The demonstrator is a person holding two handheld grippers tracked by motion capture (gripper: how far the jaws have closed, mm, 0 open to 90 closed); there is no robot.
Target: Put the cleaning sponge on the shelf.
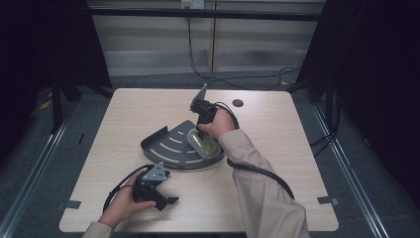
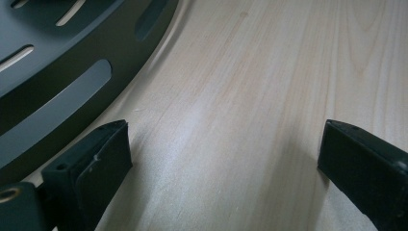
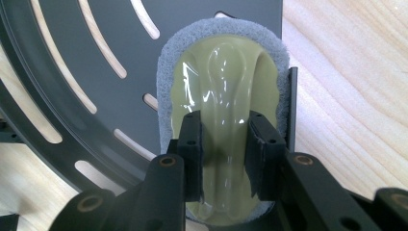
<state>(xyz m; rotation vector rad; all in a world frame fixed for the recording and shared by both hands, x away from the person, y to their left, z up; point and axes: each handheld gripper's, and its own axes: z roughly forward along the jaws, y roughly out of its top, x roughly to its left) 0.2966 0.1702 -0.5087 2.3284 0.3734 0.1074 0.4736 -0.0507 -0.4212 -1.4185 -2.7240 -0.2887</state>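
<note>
Scrubber [image 3: 223, 82] lies flat on dark slotted rack [image 1: 168, 144], near its right edge. Right gripper [image 3: 224, 159] clamps its glossy handle. Left gripper [image 2: 223, 159] rests on table [image 2: 250, 72] beside rack, jaws spread, holding nothing. Step: scrubbing rack. Next: steady downward pressure, strokes across slots.
</note>
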